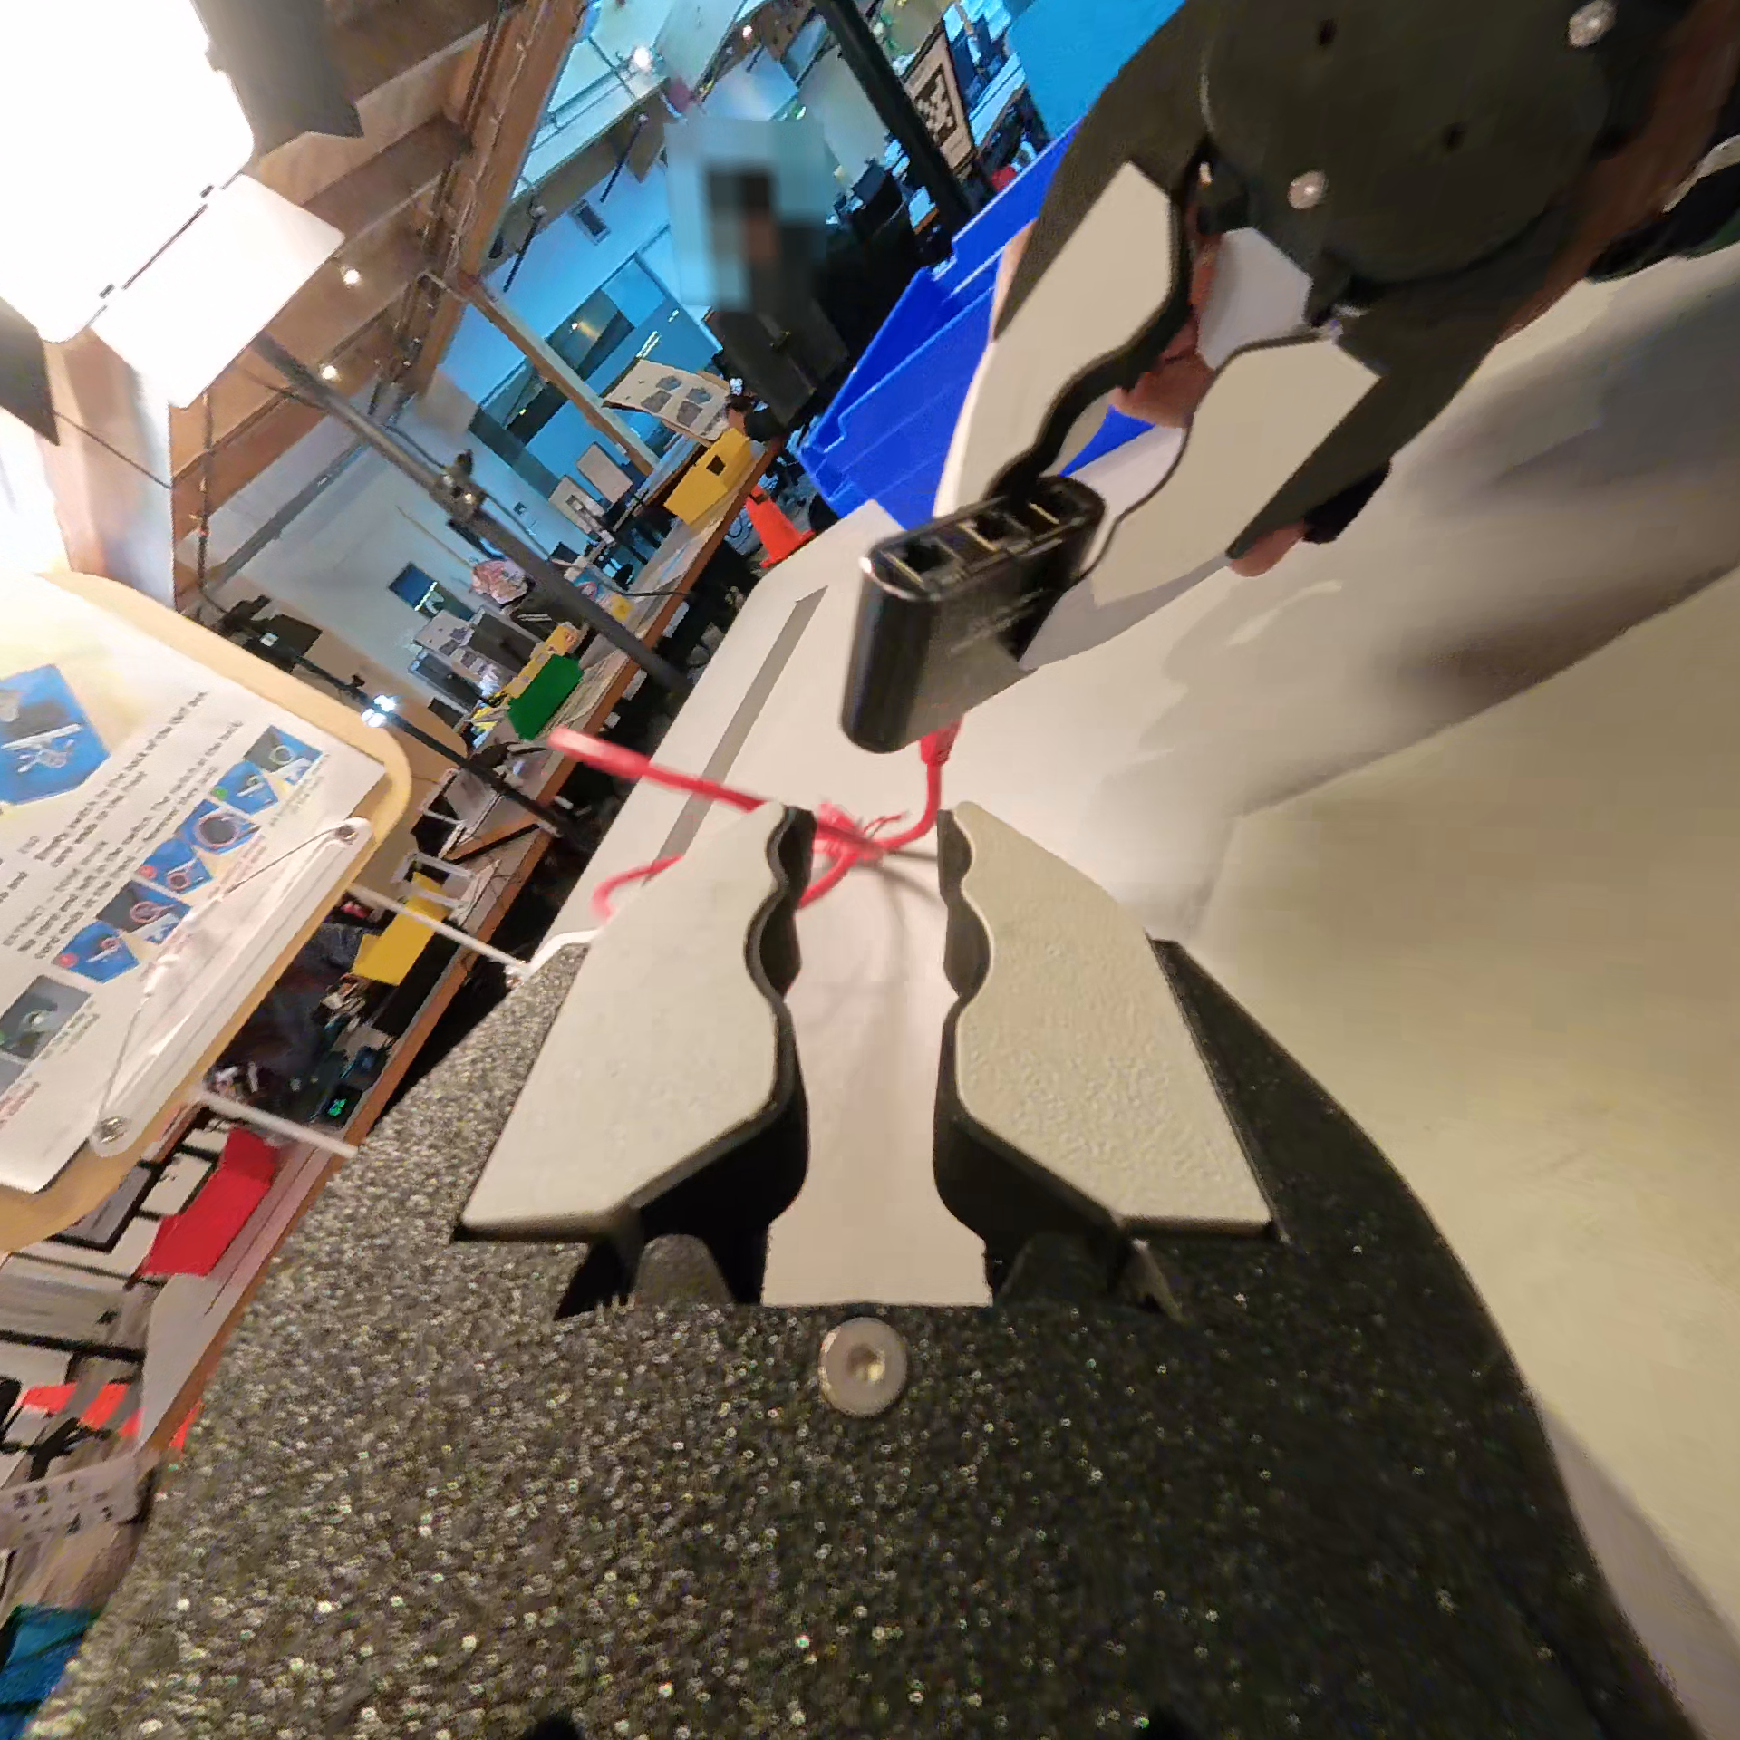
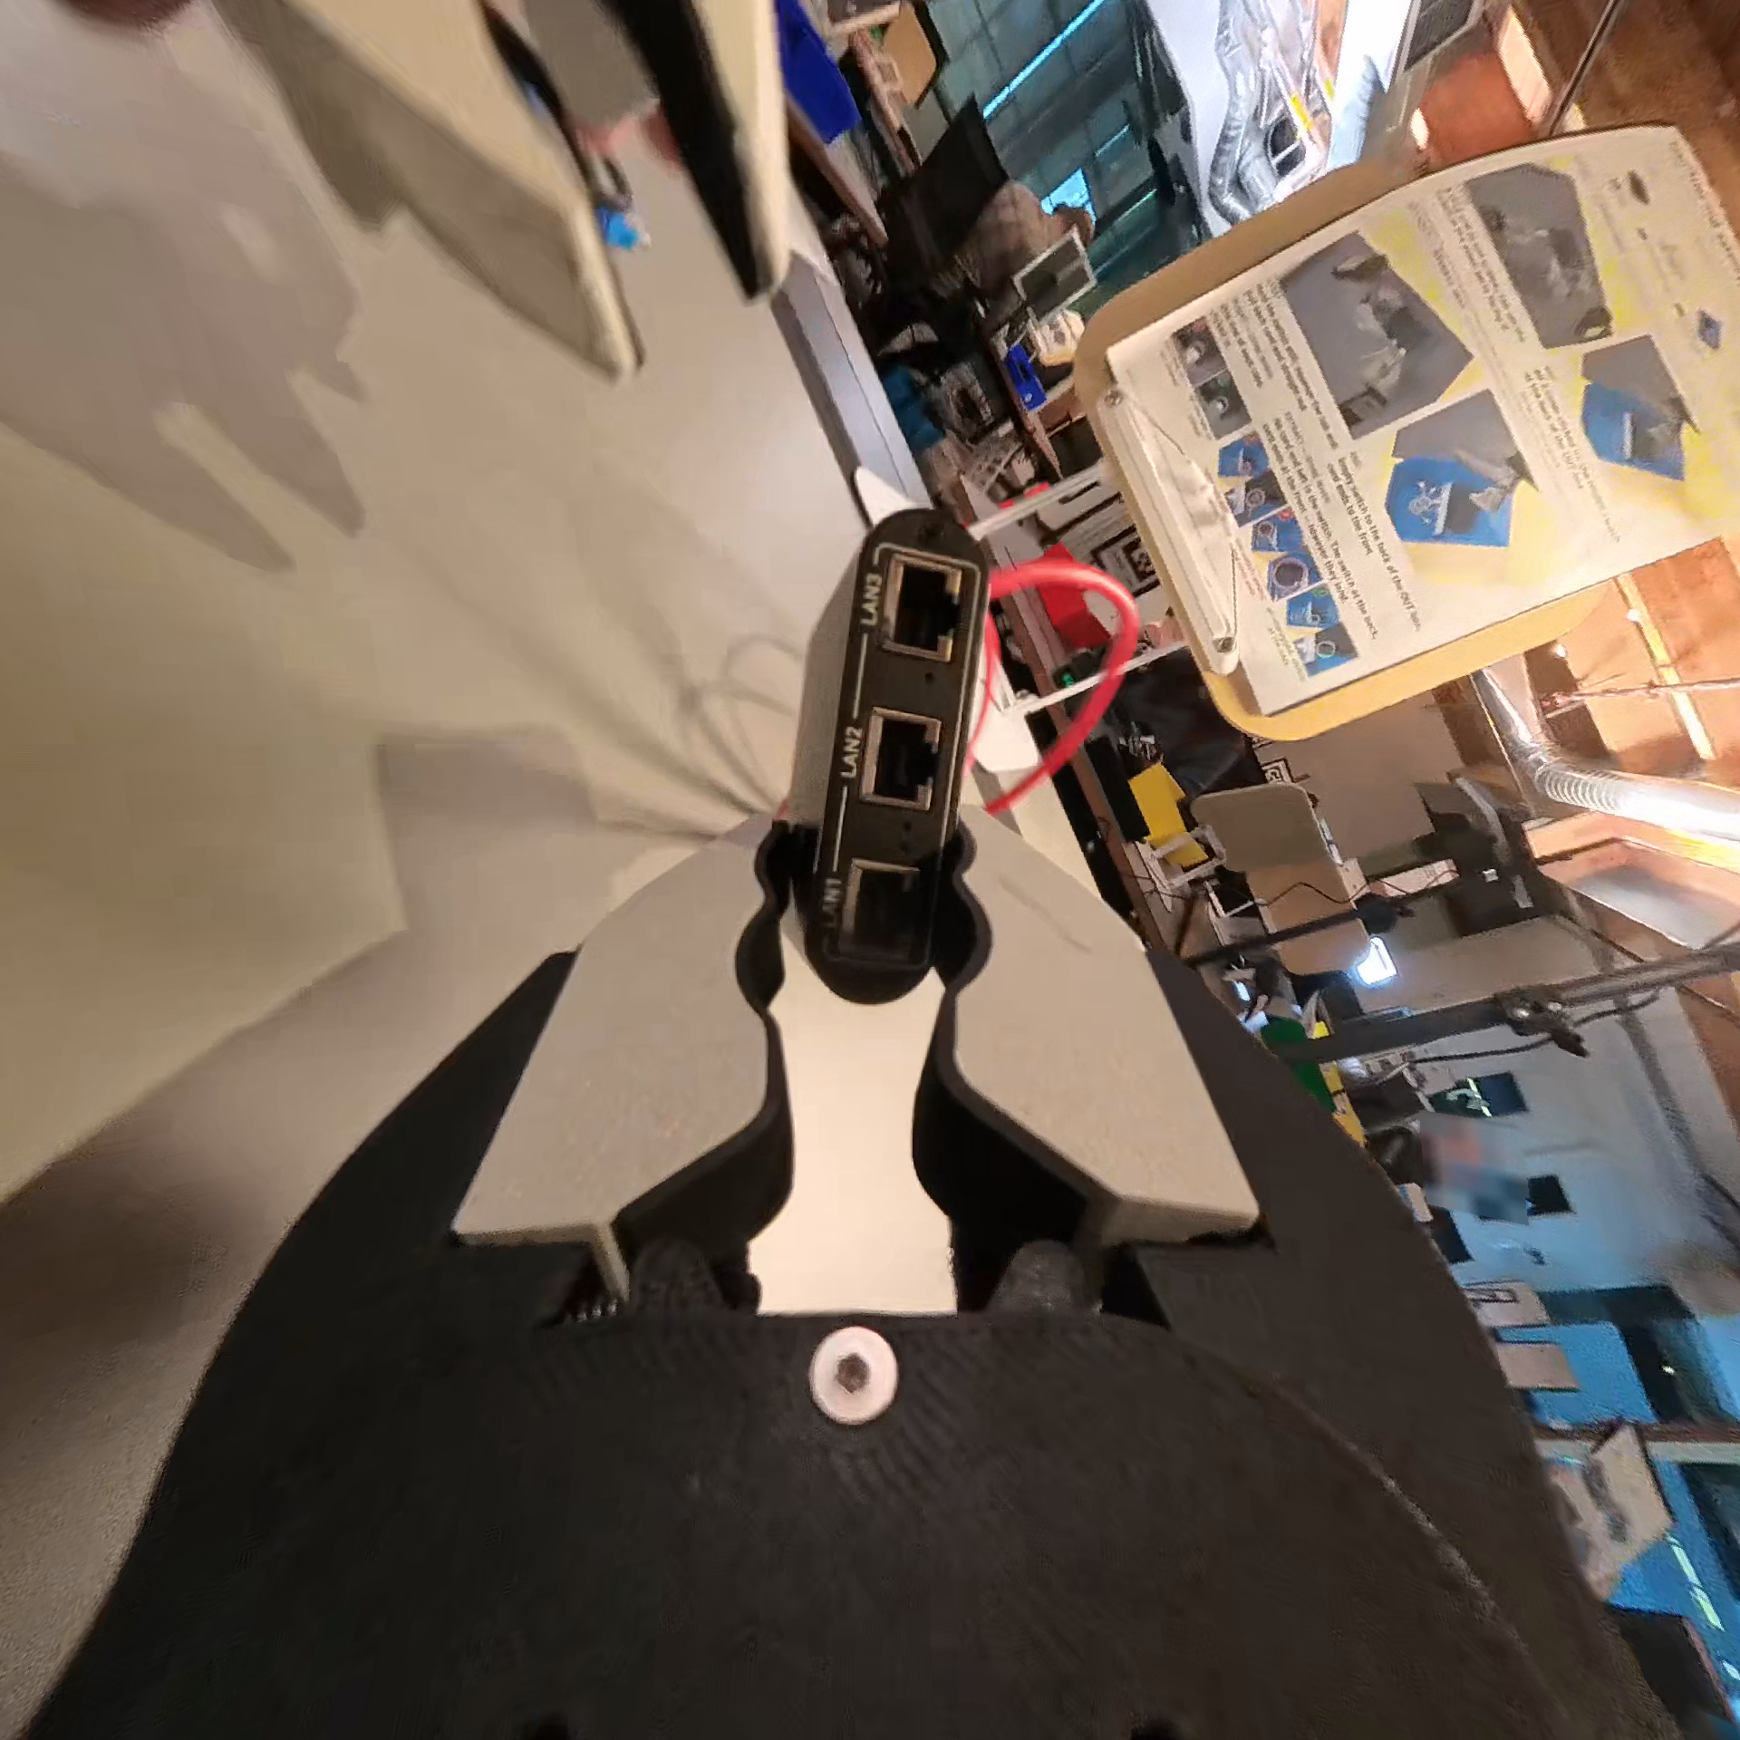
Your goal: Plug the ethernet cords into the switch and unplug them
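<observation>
My right gripper (image 2: pixel 871 904) is shut on one end of a black switch (image 2: pixel 894 753) and holds it above the white table. The three ports on its front face are empty. A red ethernet cord (image 2: pixel 1083 678) loops out from behind the switch. In the left wrist view the switch (image 1: pixel 951 621) hangs up ahead in the right gripper, and the red cord (image 1: pixel 932 791) drops from its lower end to the table. My left gripper (image 1: pixel 871 838) is open and empty, just below the switch, with tangled red cord (image 1: pixel 659 772) lying beyond its fingertips.
A white table (image 1: pixel 1412 942) lies under both grippers, with its far edge (image 1: pixel 753 697) close behind the cords. A wooden board with an instruction sheet (image 2: pixel 1412 424) stands beyond that edge. Blue bins (image 1: pixel 923 377) stand at the back. There is about 9 cm between the tips of the two grippers.
</observation>
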The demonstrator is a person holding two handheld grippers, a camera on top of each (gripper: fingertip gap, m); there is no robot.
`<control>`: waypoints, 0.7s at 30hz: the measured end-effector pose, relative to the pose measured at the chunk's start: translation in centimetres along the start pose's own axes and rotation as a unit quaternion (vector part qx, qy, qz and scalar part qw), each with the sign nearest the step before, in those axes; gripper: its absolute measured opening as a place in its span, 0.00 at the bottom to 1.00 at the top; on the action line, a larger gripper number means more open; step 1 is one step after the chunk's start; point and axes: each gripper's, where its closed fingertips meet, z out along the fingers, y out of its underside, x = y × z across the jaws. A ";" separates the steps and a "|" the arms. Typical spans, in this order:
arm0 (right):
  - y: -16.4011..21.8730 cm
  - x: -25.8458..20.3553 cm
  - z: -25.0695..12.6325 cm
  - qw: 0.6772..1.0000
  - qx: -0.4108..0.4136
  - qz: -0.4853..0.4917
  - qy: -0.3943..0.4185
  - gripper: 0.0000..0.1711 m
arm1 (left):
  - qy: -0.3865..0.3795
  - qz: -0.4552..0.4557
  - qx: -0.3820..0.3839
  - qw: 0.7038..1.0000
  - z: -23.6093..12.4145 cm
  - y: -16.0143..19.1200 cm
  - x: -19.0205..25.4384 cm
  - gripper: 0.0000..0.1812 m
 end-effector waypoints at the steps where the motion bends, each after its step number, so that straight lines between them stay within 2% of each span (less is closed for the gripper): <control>1: 0.2 -0.3 0.1 1.000 -0.005 -0.012 -0.005 0.17 | -0.005 0.001 -0.003 1.000 -0.3 0.1 -0.4 0.15; 4: -0.3 -2.0 0.2 0.999 0.004 -0.042 -0.033 0.15 | -0.023 -0.002 -0.013 1.000 -1.3 0.6 -1.8 0.15; 7: -0.9 -4.3 0.2 0.995 0.012 -0.047 -0.088 0.22 | -0.037 -0.009 -0.028 0.999 -2.9 1.3 -3.2 0.17; 9: -1.7 -5.2 0.0 0.993 0.030 -0.036 -0.111 0.23 | -0.052 -0.025 -0.046 0.997 -4.3 2.2 -4.6 0.19; 12: -2.4 -5.8 -0.3 0.989 0.047 -0.005 -0.140 0.26 | -0.073 -0.079 -0.086 0.991 -7.4 4.9 -7.2 0.24; 15: -2.7 -6.1 -0.6 0.984 0.058 0.027 -0.167 0.26 | -0.072 -0.172 -0.116 0.976 -10.9 8.5 -9.0 0.29; 18: -3.4 -6.7 -1.2 0.974 0.075 0.061 -0.204 0.27 | -0.067 -0.247 -0.149 0.955 -13.9 12.1 -9.7 0.32; 21: -4.0 -7.1 -1.7 0.966 0.088 0.080 -0.231 0.27 | -0.052 -0.272 -0.171 0.946 -15.1 14.0 -9.2 0.32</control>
